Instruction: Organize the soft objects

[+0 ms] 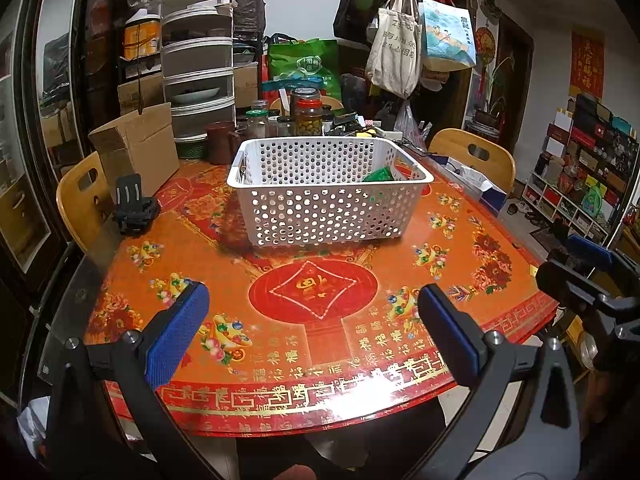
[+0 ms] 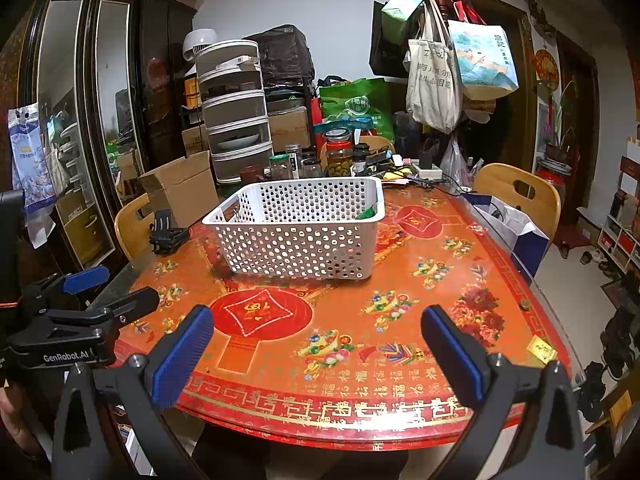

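At the far left of the counter (image 1: pixel 460 280), near its edge, a black folded stand (image 1: pixel 134 208) sits just in front of an open cardboard box (image 1: pixel 136 152), with a wooden chair back (image 1: pixel 80 200) beside them. The left tongs (image 1: pixel 314 326) hover over the near edge of the counter, blue-padded fingers (image 1: pixel 178 332) spread wide apart with nothing between them. Beyond them, toward the middle of the red and gold patterned cloth, stands a white perforated basket (image 1: pixel 320 200); inside it, against its right wall, lies a green soft object (image 1: pixel 378 176), only partly visible over the rim and through the holes, so its kind cannot be told. Behind the basket a brown mug (image 1: pixel 220 142) and a cluster of glass jars (image 1: pixel 308 114) crowd the back of the counter, with a stack of white drawers (image 1: pixel 198 64) behind on the left and tote bags (image 1: pixel 394 52) hanging from a coat stand on the right. The right tongs (image 2: pixel 318 350) also hang above the near counter edge, opened just as wide and empty; in the left wrist view they appear at the far right, off the counter's corner. A second wooden chair (image 1: pixel 474 156) stands at the right side of the counter.
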The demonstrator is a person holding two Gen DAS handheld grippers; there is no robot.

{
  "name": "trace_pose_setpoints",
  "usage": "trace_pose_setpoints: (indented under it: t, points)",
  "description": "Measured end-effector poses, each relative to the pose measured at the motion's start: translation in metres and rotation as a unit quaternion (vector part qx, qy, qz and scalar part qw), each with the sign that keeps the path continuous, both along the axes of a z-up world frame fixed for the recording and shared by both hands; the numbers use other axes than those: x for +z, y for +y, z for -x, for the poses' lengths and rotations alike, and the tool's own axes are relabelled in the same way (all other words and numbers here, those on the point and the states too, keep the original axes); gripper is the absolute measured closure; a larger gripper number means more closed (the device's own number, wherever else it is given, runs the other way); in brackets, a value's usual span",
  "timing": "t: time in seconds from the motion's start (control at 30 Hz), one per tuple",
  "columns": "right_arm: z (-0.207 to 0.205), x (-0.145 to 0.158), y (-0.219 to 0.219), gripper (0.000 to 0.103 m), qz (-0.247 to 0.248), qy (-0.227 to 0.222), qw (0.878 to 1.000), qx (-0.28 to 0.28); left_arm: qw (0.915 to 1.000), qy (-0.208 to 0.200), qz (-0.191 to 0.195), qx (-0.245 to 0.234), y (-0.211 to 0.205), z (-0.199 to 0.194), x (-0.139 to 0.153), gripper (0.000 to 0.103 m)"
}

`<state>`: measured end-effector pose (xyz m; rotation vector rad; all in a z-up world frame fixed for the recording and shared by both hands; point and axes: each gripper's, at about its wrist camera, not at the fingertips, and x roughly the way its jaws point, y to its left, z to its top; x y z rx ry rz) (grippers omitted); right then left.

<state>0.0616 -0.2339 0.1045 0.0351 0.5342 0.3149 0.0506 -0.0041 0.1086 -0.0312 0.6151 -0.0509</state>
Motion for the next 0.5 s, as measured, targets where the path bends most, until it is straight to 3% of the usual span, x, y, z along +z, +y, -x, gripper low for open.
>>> trace_pose_setpoints:
  t: [0.5]
  points:
    - [0.0006, 0.001, 0.0012, 0.0, -0.001, 0.001, 1.0, 0.002, 1.0, 0.002, 0.0, -0.001, -0.0005, -0.001, -0.0012, 0.0]
